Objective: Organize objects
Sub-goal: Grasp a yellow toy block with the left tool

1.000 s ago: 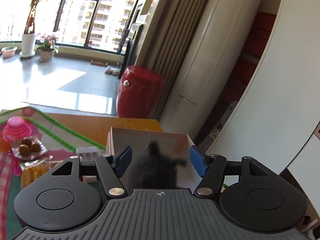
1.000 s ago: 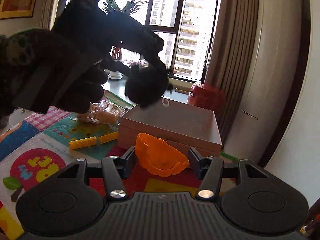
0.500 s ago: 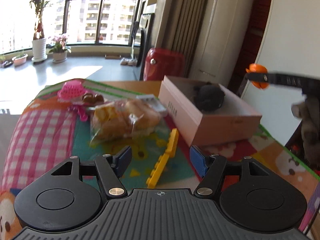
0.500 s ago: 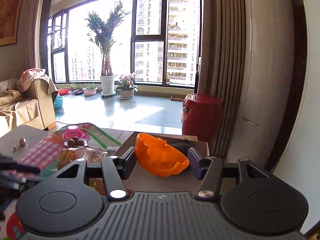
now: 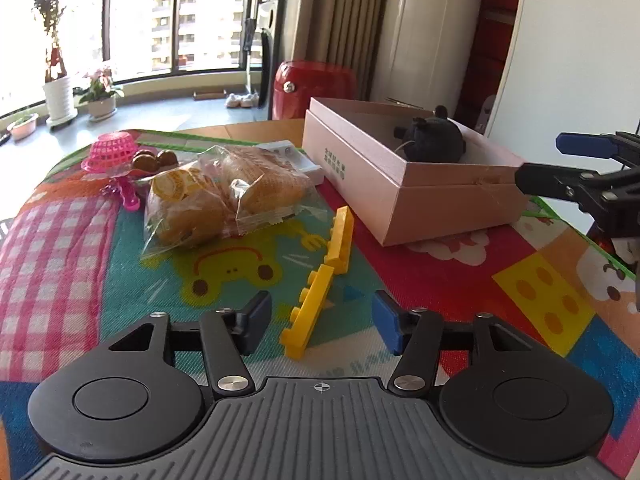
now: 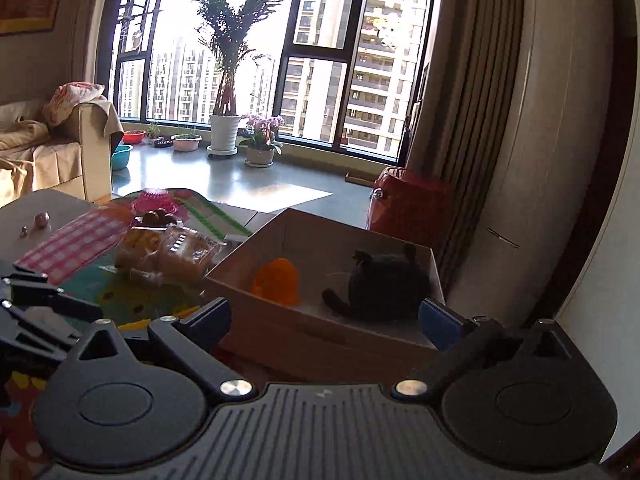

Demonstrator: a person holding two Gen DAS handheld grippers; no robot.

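My left gripper [image 5: 322,324] hovers low over the play mat [image 5: 440,276]. Its jaws are closing, with a yellow toy brick strip [image 5: 308,312] lying between the blue pads untouched. A second yellow strip [image 5: 341,240] lies just beyond it. My right gripper [image 6: 324,316] is over the near wall of the pink cardboard box [image 6: 280,332], its jaws opening wide and empty. An orange plastic piece [image 6: 280,280] and a black plush toy [image 6: 384,284] lie inside the box [image 5: 400,196]. The plush [image 5: 432,140] also shows in the left wrist view, as does the right gripper [image 5: 576,164] at the right edge.
A bag of bread [image 5: 224,200] lies left of the box, with a white plastic item [image 5: 292,156], brown round snacks [image 5: 154,159] and a pink basket [image 5: 108,152] behind it. A red stool [image 5: 312,88] stands past the table's far edge. The left gripper [image 6: 48,296] shows at the left.
The left gripper left the black plush in the box, swung down over the yellow strip, and its jaws narrowed. The right gripper moved over the box and opened; the orange piece dropped in.
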